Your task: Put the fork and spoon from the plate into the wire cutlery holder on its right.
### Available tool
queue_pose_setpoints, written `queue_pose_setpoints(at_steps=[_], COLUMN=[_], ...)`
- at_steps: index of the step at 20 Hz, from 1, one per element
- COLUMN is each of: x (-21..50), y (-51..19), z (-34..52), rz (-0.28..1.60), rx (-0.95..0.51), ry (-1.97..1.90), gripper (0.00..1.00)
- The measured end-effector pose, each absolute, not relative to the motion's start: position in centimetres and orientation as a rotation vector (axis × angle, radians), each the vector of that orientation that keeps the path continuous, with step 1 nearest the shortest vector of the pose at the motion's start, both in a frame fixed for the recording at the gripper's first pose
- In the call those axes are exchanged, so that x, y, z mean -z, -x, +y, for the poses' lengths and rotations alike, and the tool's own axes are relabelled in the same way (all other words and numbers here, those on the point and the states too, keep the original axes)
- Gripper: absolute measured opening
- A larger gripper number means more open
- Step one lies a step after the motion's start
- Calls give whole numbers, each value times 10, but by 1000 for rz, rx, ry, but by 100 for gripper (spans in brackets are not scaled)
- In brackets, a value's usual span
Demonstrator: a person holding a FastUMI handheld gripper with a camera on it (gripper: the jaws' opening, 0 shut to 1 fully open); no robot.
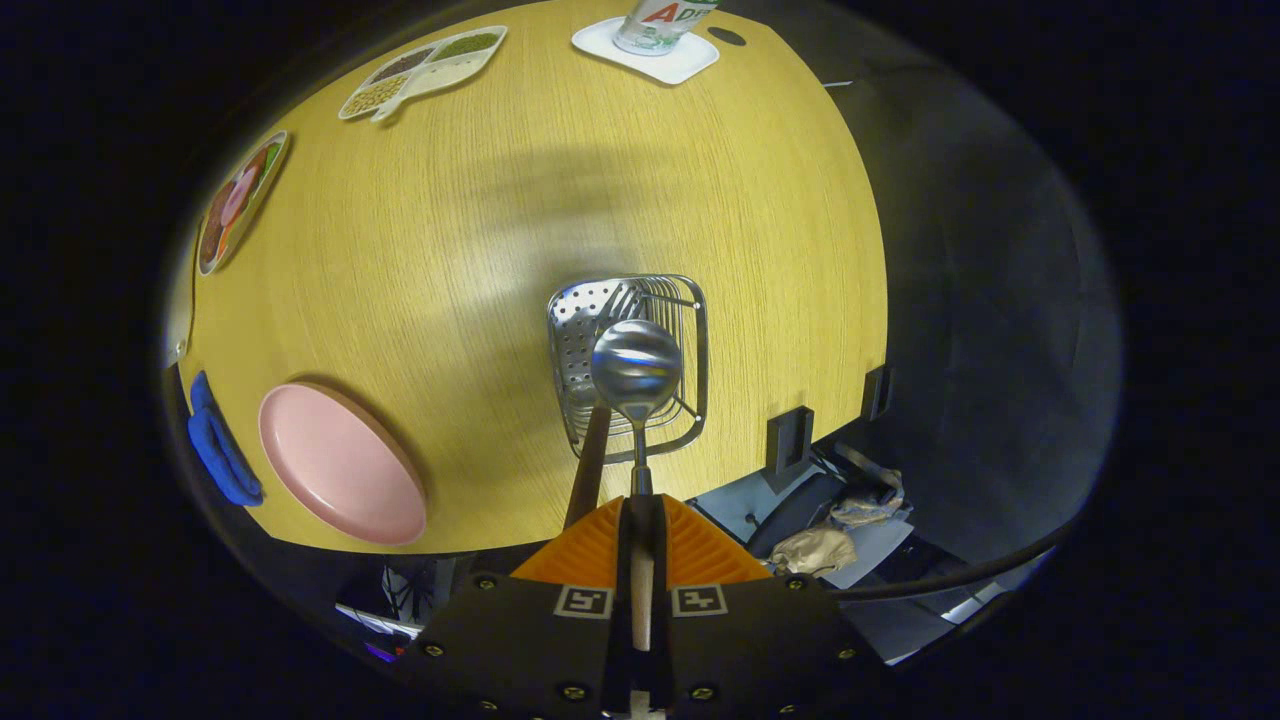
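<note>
My gripper (641,508) is shut on the handle of a metal spoon (636,366), whose bowl hangs just ahead of the fingers, right over the wire cutlery holder (692,345). The fork (612,330) stands inside the holder, its tines up by the perforated wall and its brown handle slanting down toward my fingers. The pink plate (340,465) lies bare on the yellow table (480,260), to the left of the holder.
A blue cloth (220,450) lies left of the plate. Two divided snack trays (425,70) (240,200) sit at the far left side, and a bottle on a white coaster (650,45) stands far ahead. The table's edge drops off right of the holder, with dark clamps (790,440) on it.
</note>
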State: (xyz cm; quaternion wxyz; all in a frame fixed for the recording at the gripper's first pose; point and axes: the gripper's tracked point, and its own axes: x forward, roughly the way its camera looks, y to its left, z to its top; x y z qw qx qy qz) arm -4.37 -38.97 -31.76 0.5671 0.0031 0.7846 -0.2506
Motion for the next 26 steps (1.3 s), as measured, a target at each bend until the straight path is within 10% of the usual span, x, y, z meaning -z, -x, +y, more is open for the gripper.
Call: queue_pose_setpoints(at_steps=[8,9,12,26], x=[314,311,311,300], y=[29,25,12,-48], z=[-395,-395,-389,-379], rz=[1770,1754,1691,1290], rx=[580,579,560,500], ry=[11,16,-27,22], gripper=[16,39,56,56])
